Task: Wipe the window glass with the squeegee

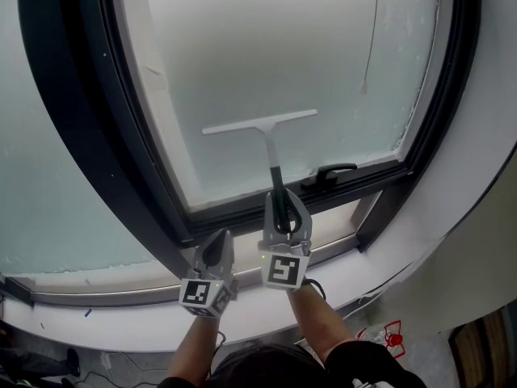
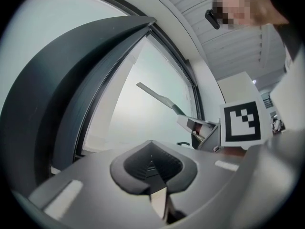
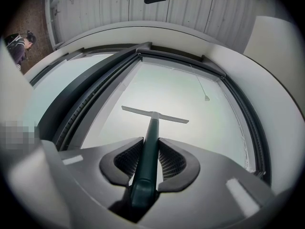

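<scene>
Holding the squeegee (image 1: 273,156) is the job of the right gripper (image 3: 148,162). Its two jaws are squeezed tight on the dark handle, down near the handle's end. The squeegee sits in the middle of the head view. Its long pale blade looks to lie flat across the window glass (image 1: 266,47), a bit above the bottom bar of the dark window frame (image 1: 73,95). The handle points down from the blade to the gripper.

The left gripper (image 2: 153,168) has its jaws pressed together with nothing in them. It hangs low in the middle of the head view, just beside the right one, and does not touch the squeegee.

The squeegee looks light and thin. Its handle looks hard and stiff, so that is the good place to hold. The blade edge is likely soft rubber and should bend a little. The glass looks foggy and may be wet, so the blade could slide fast. Glass can break, so a gentle push seems best. A small black window latch (image 1: 329,172) sits low and right of the handle and could get bumped.
</scene>
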The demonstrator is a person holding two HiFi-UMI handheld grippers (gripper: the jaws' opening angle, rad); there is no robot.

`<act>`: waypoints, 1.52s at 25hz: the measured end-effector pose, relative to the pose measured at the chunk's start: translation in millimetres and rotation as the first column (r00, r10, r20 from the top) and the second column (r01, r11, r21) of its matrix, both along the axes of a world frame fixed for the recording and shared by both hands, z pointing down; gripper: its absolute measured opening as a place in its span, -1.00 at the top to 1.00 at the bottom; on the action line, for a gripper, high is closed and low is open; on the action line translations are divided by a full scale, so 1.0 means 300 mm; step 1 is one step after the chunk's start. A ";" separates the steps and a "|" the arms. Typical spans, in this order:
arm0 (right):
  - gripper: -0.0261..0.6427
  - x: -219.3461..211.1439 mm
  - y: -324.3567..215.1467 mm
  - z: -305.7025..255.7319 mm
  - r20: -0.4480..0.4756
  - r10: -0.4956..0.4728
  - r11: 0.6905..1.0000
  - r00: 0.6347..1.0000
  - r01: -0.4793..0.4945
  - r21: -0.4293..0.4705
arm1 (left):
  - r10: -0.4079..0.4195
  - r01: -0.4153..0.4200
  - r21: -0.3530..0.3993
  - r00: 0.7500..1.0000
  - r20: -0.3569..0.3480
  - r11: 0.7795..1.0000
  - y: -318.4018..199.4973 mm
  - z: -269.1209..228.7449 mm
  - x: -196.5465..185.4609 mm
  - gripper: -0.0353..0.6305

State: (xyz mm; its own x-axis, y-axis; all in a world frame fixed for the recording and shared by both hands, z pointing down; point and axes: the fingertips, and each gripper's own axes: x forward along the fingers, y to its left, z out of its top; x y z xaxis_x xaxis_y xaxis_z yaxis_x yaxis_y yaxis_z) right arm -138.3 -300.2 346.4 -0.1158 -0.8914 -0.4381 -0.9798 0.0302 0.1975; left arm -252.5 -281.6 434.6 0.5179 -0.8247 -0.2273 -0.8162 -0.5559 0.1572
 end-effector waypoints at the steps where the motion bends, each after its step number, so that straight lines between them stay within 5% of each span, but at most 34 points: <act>1: 0.63 0.000 0.001 0.005 0.002 -0.001 1.000 1.000 0.001 -0.002 | -0.001 0.001 -0.006 1.000 -0.002 1.000 0.000 0.006 -0.002 0.90; 38: 0.63 0.010 0.041 0.222 -0.004 0.006 0.993 1.000 -0.007 -0.115 | 0.067 -0.063 -0.097 0.997 0.031 0.993 0.034 0.131 0.030 0.90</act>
State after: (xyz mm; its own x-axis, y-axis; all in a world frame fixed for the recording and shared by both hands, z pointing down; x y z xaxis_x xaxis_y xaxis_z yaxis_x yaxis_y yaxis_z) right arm -135.2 -287.9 412.9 -0.1111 -0.9367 -0.3321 -0.9794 0.0465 0.1966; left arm -243.5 -271.6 474.0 0.5771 -0.8062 -0.1299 -0.7847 -0.5916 0.1852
